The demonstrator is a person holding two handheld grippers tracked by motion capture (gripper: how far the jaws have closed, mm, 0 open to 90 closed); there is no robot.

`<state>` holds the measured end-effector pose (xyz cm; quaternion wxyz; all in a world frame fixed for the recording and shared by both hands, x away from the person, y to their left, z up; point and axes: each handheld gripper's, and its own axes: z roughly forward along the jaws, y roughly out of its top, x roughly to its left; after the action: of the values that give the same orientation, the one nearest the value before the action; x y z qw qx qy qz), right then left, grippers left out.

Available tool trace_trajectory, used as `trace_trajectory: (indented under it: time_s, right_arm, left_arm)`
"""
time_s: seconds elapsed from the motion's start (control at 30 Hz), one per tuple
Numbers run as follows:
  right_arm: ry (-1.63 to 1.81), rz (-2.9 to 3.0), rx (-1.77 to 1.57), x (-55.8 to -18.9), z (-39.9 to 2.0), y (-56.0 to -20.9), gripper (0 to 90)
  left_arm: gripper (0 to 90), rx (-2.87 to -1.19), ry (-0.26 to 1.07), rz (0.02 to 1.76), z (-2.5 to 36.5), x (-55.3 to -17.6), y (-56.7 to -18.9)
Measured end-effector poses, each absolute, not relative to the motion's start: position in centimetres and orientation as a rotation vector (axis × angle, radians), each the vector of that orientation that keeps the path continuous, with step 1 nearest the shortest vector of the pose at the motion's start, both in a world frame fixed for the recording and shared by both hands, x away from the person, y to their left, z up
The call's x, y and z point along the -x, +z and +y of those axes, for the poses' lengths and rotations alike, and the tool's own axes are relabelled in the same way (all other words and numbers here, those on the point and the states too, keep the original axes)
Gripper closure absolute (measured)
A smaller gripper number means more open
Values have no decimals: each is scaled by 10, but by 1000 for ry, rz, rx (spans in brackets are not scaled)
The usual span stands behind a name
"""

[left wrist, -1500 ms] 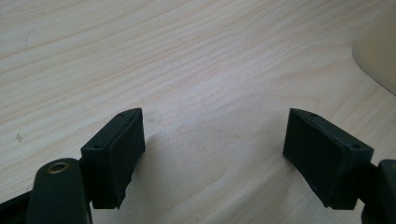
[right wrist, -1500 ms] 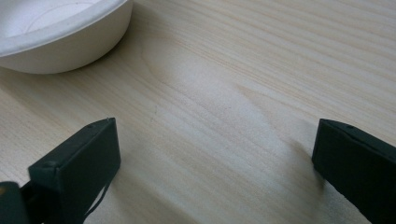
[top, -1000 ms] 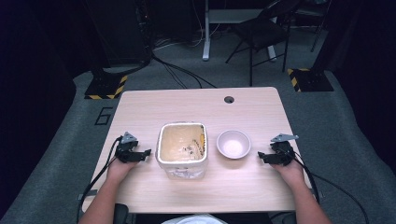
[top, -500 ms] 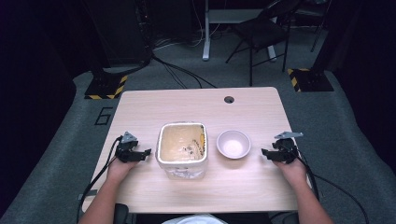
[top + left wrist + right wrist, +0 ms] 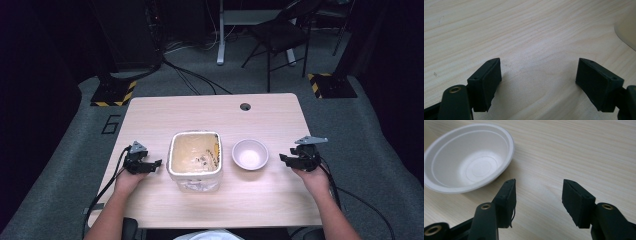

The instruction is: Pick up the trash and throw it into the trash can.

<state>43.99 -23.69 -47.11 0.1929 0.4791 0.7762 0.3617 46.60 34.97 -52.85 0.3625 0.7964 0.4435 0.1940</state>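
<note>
A square white tub [image 5: 195, 161] with tan contents and some dark bits stands at the middle of the wooden table [image 5: 210, 117]. To its right sits an empty white bowl [image 5: 250, 154] [image 5: 469, 157]. My left gripper [image 5: 156, 163] [image 5: 537, 83] rests on the table left of the tub, open, with bare wood between its jaws; the tub's edge [image 5: 626, 32] shows at the far right of the left gripper view. My right gripper [image 5: 284, 159] [image 5: 539, 200] rests right of the bowl, open and empty, a short gap from the bowl's rim.
A round cable hole [image 5: 245, 106] lies near the table's far edge. Beyond the table are a folding chair [image 5: 280, 35], floor cables [image 5: 190, 75] and two black bases with yellow-striped edges [image 5: 112, 92] [image 5: 332, 85]. Cables trail from both grippers off the near edge.
My right gripper has drawn slightly away from the bowl, toward the right. The left gripper, tub and bowl have stayed in place.
</note>
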Motion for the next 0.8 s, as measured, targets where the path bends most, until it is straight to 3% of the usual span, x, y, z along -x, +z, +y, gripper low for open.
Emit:
trace_trajectory:
  time_s: [0.43, 0.8]
  right_arm:
    - [1085, 2185, -1339, -446, -215, -460, 525]
    - [1023, 2214, -1311, -460, -195, -458, 493]
  left_arm:
    - [205, -2050, 500, 1142, 350, -466, -528]
    - [205, -2050, 500, 1142, 350, -466, -529]
